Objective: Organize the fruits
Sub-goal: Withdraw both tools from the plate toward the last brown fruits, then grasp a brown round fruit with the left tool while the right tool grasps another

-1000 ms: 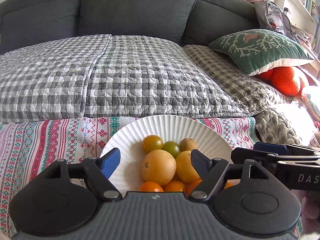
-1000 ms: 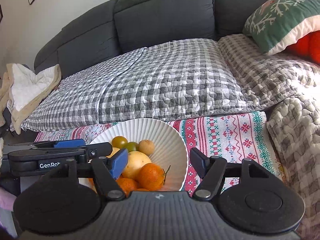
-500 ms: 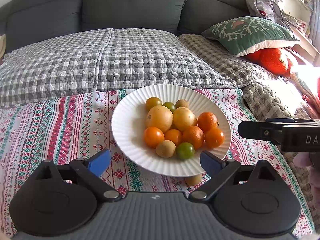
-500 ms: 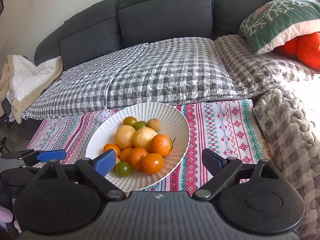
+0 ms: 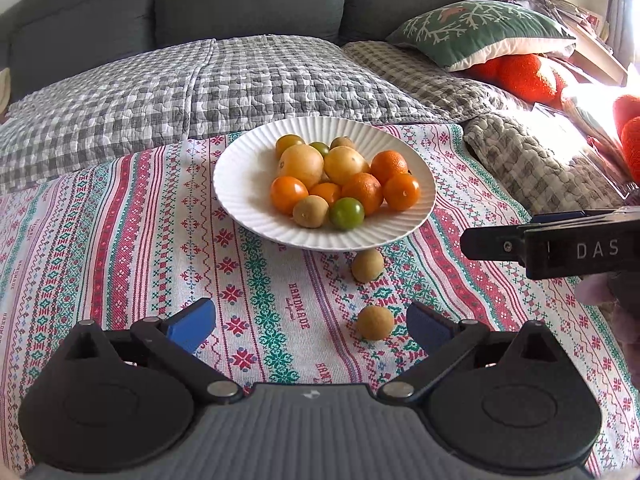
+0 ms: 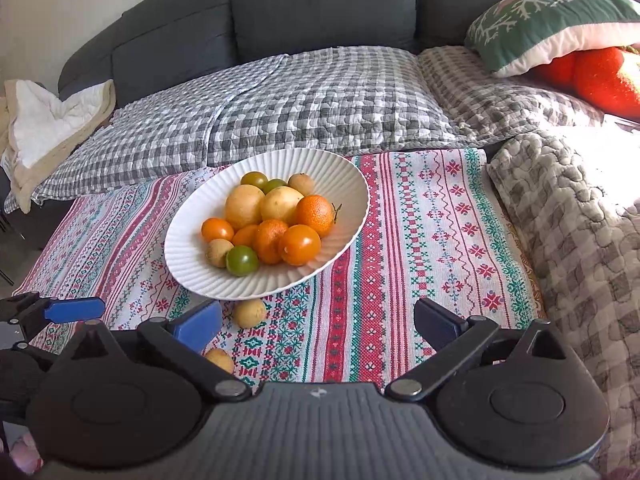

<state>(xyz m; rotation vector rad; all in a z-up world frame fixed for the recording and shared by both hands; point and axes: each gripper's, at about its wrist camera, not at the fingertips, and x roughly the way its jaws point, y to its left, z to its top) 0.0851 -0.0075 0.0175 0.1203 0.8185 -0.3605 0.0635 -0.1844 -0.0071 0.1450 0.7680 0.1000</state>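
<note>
A white ribbed plate (image 5: 240, 184) (image 6: 352, 184) holds several oranges, yellow fruits, green tomatoes and small tan fruits on a patterned red-and-green cloth (image 5: 140, 220) (image 6: 440, 220). Two small tan fruits lie loose on the cloth in front of the plate: one (image 5: 367, 265) (image 6: 249, 313) near its rim, one (image 5: 375, 322) (image 6: 219, 360) closer to me. My left gripper (image 5: 310, 324) is open and empty, above the cloth, with the nearer loose fruit just inside its right finger. My right gripper (image 6: 316, 322) is open and empty, to the right of the loose fruits.
A grey sofa with a checked quilt (image 5: 200, 80) (image 6: 320, 92) lies behind the cloth. A green pillow (image 5: 480, 32) and orange cushions (image 5: 524, 76) sit at the right. A knitted grey blanket (image 6: 580, 220) borders the cloth's right edge. A white towel (image 6: 48, 120) lies far left.
Both grippers have pulled back and risen away from the plate. The whole plate and two loose fruits on the cloth now show. Both grippers stay open.
</note>
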